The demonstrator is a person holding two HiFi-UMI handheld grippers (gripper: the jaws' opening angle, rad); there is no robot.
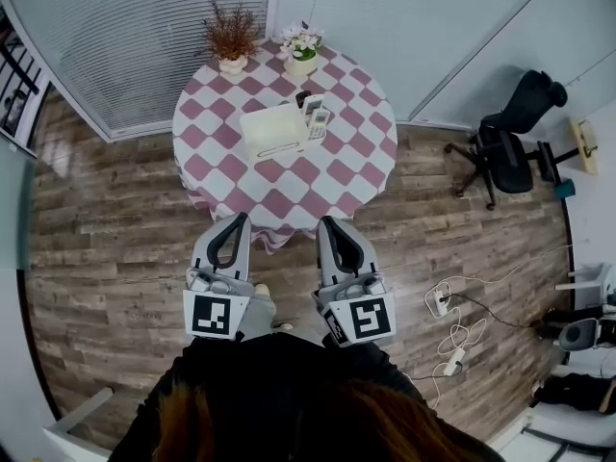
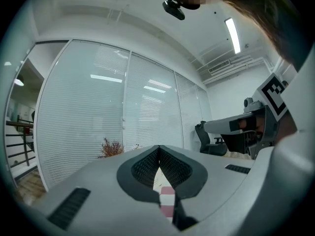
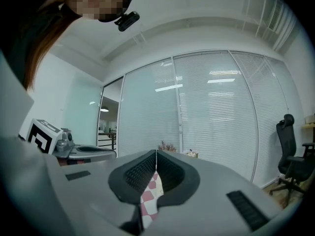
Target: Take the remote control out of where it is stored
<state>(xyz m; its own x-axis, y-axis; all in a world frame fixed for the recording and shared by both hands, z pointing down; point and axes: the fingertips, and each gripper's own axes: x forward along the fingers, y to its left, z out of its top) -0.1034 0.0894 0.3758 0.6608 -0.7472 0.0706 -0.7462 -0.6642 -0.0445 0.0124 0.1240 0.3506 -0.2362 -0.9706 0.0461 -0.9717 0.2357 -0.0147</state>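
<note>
A round table with a pink-and-white checked cloth (image 1: 231,162) stands ahead of me. On it lies a white box (image 1: 272,131), with a white remote control (image 1: 318,121) at its right side; a small dark item (image 1: 302,97) lies just behind. Both grippers hang short of the table's near edge, over the wood floor. My left gripper (image 1: 238,218) (image 2: 158,147) is shut with nothing in it. My right gripper (image 1: 330,221) (image 3: 156,152) is shut and empty too. Each gripper view shows only a sliver of the checked cloth past the closed jaws.
A dried plant in a pot (image 1: 231,38) and a pot of white flowers (image 1: 301,51) stand at the table's far side. A black office chair (image 1: 510,142) is to the right. Power strips and cables (image 1: 448,330) lie on the floor at right. Glass walls with blinds stand behind.
</note>
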